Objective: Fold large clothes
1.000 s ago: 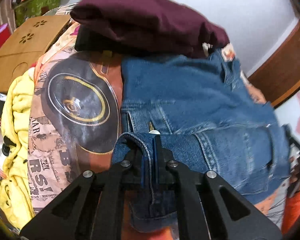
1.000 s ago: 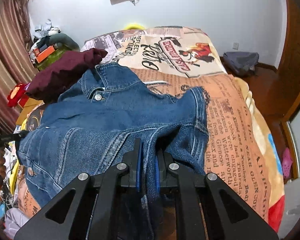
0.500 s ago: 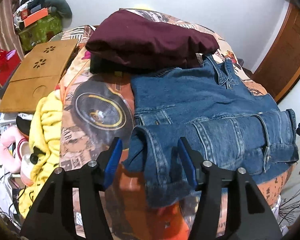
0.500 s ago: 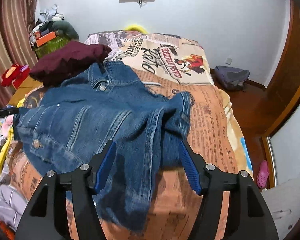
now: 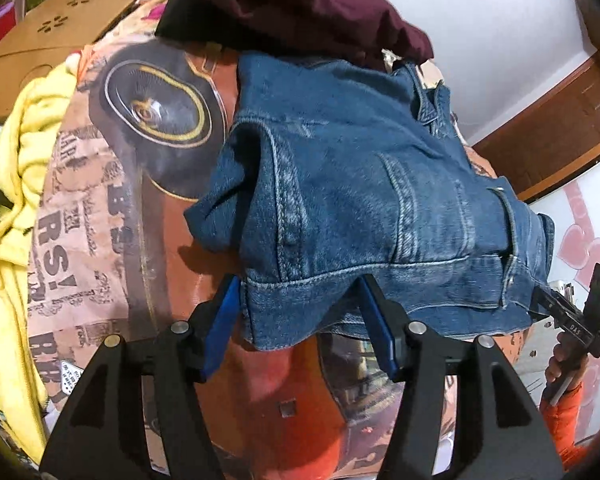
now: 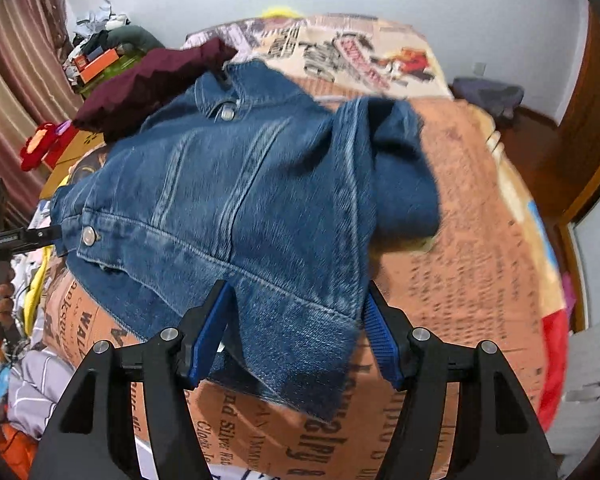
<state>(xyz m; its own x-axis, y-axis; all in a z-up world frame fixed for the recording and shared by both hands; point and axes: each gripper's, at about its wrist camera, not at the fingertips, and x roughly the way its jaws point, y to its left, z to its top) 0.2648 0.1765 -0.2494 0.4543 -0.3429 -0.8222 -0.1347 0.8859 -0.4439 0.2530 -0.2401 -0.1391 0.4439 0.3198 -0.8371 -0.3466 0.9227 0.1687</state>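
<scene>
A blue denim jacket [image 5: 352, 196] lies on the printed bedspread [image 5: 88, 236] with both sleeves folded in over the body. My left gripper [image 5: 300, 324] is open, its blue pads on either side of the jacket's left hem corner, which sits between the jaws. My right gripper [image 6: 296, 332] is open around the right hem corner of the jacket [image 6: 256, 200]. The right gripper also shows at the right edge of the left wrist view [image 5: 556, 308]. The left gripper shows at the left edge of the right wrist view [image 6: 24, 236].
A folded maroon garment [image 5: 292, 4] lies behind the jacket's collar, also in the right wrist view [image 6: 148, 80]. A yellow garment [image 5: 16, 184] hangs off the bed's left side by a cardboard box [image 5: 48, 32]. A wooden door [image 6: 592, 120] stands right.
Both grippers let go of the folded sleeves, opened, and moved down to the jacket's bottom hem corners, which now sit between the open jaws.
</scene>
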